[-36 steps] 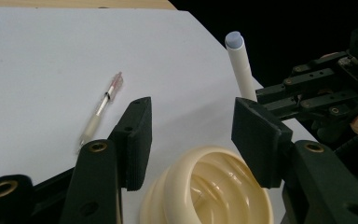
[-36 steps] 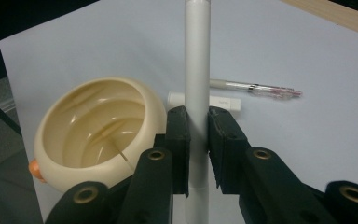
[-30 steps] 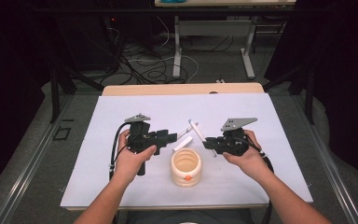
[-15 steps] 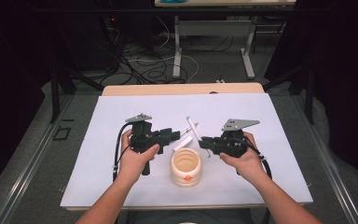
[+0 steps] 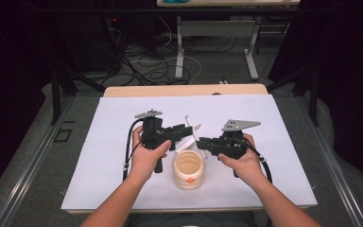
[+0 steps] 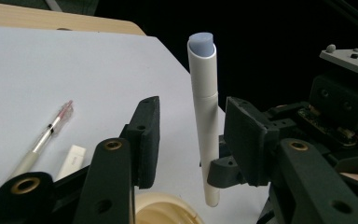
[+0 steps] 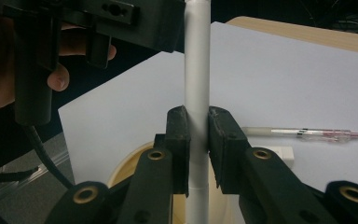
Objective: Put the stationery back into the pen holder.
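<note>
My right gripper [image 7: 197, 114] is shut on a white marker [image 7: 196, 70] and holds it upright over a cream cup [image 5: 188, 169]. The marker's grey-tipped end [image 6: 201, 39] points up and away. In the left gripper view the marker [image 6: 204, 116] stands between the jaws of my left gripper [image 6: 192, 109], with a gap to each pad. Those jaws have just been closing around it and are still open. In the high view the left gripper [image 5: 186, 131] and the right gripper [image 5: 202, 143] meet just behind the cup.
A white sheet [image 5: 104, 156] covers the wooden table [image 5: 184, 90]. A clear pen with red ink [image 7: 303, 134] and a small white block [image 7: 275, 151] lie on the sheet behind the cup. Black cables trail from both grippers.
The left gripper has moved right and slightly up toward the right gripper, and its jaws now sit around the marker. The right hand has stayed nearly still.
</note>
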